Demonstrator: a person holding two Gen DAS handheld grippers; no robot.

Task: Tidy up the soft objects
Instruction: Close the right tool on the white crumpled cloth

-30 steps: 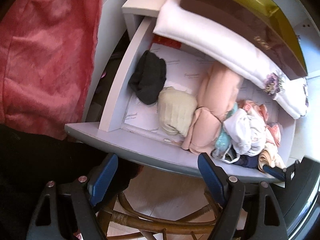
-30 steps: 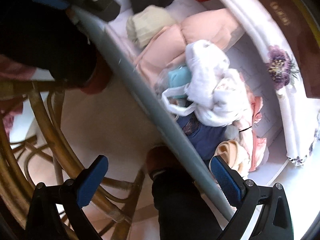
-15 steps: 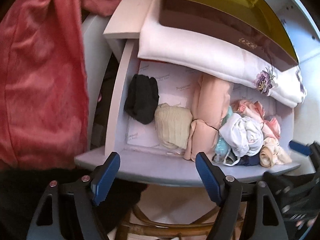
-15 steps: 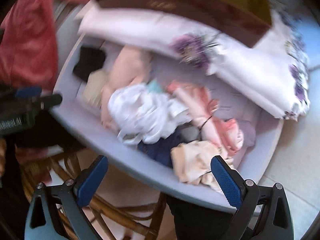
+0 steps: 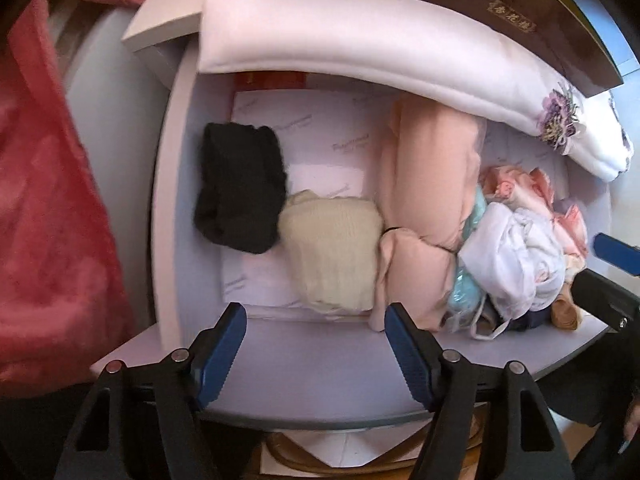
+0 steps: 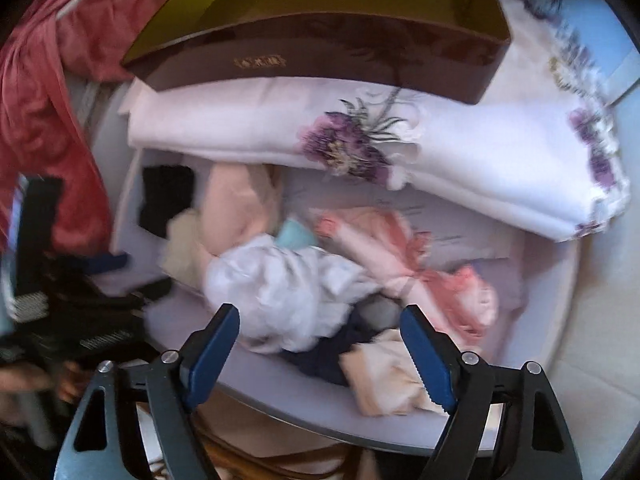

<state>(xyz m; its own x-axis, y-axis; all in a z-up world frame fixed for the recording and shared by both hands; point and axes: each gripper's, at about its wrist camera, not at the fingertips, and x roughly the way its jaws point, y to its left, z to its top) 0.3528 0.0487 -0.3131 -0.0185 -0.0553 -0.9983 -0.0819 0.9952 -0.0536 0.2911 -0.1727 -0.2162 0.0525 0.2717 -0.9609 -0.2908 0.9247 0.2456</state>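
Note:
An open pale drawer [image 5: 304, 356] holds soft items: a black bundle [image 5: 240, 188], a cream knit bundle [image 5: 332, 248], a long peach roll [image 5: 428, 208], and a tangled heap of white cloth [image 5: 516, 252] with pink, teal and navy pieces. My left gripper [image 5: 316, 344] is open and empty over the drawer's front edge, before the cream bundle. My right gripper [image 6: 320, 344] is open and empty above the white cloth [image 6: 288, 292], the navy piece [image 6: 324, 356] and a beige piece [image 6: 384, 376]. The pink pieces [image 6: 424, 276] lie behind.
A folded white cloth with purple flowers [image 5: 400, 48] overhangs the drawer's back, with a brown and gold box [image 6: 320, 36] on it. A red garment [image 5: 48, 208] hangs at the left. A rattan chair [image 5: 320, 456] is below the drawer.
Both grippers have moved in over the drawer. The right view has swung from the floor and drawer edge to face the heap of clothes. Both stay open.

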